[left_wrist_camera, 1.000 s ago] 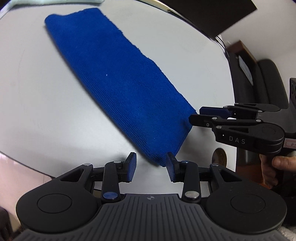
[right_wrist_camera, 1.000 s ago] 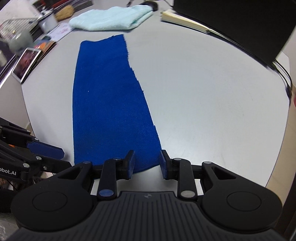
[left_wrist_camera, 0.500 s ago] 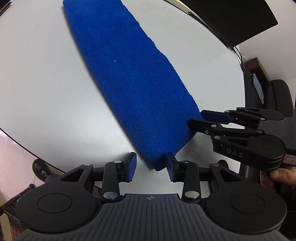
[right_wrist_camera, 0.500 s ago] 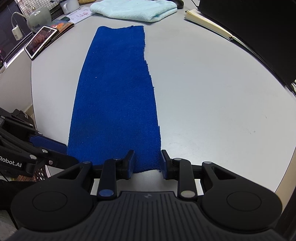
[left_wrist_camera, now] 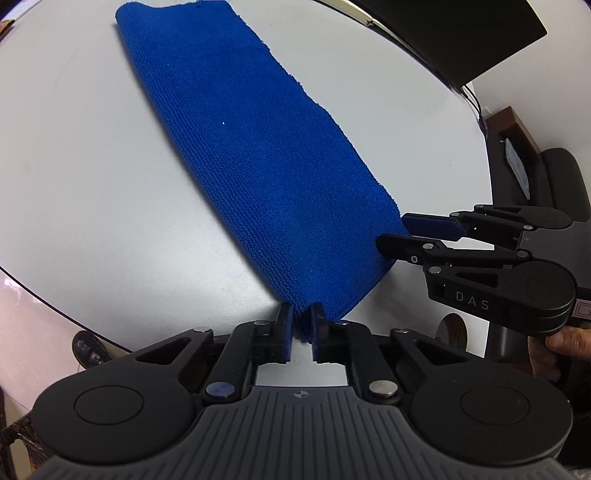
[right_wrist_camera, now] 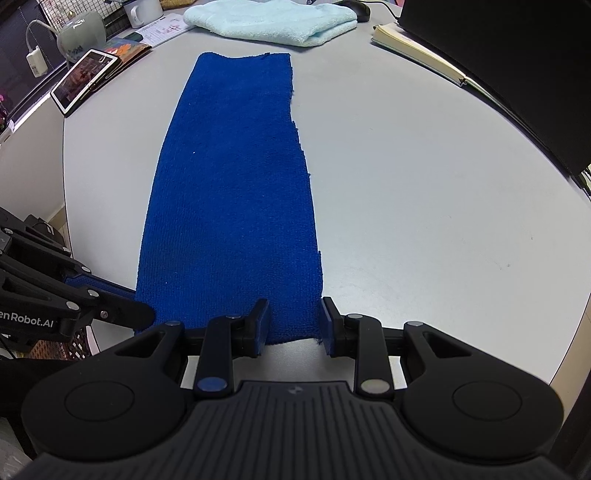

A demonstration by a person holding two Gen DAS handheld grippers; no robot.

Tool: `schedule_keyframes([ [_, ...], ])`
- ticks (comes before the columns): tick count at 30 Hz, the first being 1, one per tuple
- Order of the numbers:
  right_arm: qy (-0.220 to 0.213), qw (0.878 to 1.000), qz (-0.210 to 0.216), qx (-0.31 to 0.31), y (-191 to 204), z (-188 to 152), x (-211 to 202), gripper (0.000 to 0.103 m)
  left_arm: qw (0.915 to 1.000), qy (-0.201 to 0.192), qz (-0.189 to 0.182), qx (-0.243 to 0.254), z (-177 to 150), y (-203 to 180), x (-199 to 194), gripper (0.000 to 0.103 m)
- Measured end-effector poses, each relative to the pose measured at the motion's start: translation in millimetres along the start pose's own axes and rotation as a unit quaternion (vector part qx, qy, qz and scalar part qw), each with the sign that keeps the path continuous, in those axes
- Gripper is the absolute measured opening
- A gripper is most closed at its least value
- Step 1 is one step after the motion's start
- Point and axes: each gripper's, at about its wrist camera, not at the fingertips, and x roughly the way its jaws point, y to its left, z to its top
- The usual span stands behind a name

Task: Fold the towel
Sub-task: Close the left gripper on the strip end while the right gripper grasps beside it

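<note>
On the grey table (right_wrist_camera: 424, 192) lies the blue towel (right_wrist_camera: 232, 192), a long narrow strip stretched flat, its far end near a folded pale-green towel (right_wrist_camera: 273, 18) and its near end close to the table's front edge. A black monitor (right_wrist_camera: 517, 62) stands along the right side of the table, with an open notebook (right_wrist_camera: 413, 51) just in front of it. At the far left sit a tablet (right_wrist_camera: 86, 79), a grey teapot (right_wrist_camera: 81, 33) and a white mug (right_wrist_camera: 142, 11).

The left gripper (left_wrist_camera: 302, 325) is at the towel's near left corner; its jaws are drawn close together and pinch that corner of cloth between the blue pads. In the right wrist view it (right_wrist_camera: 122, 306) reaches in from the left, its fingers touching the towel's left edge.

The right gripper (right_wrist_camera: 293, 325) is at the near right corner with its jaws spread wide, one pad over the cloth and the other just beyond the right edge, the towel's hem lying between them, not clamped. From the left wrist view it (left_wrist_camera: 400, 234) sits at the towel's edge.
</note>
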Motion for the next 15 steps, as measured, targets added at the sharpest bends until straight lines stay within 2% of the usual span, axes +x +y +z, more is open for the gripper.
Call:
schedule_keyframes([
  [5, -0.001, 1.0, 0.001, 0.001, 1.0, 0.0, -0.5, 0.025, 0.9999, -0.007, 0.002, 0.008, -2.0, -1.8, 0.5, 0.007],
  [8, -0.001, 1.0, 0.002, 0.007, 0.3, 0.7, -1.0, 0.026, 0.9999, -0.008, 0.002, 0.01, -2.8, -2.4, 1.0, 0.007],
  [13, -0.003, 1.0, -0.012, 0.005, 3.0, 0.2, -1.9, 0.032, 0.9999, -0.01, 0.002, 0.008, -3.5, -1.6, 0.4, 0.007],
  [15, -0.004, 1.0, -0.019, 0.003, 2.9, 0.4, -1.8, 0.04, 0.9999, -0.011, 0.003, 0.009, -3.4, -1.5, 0.1, 0.007],
])
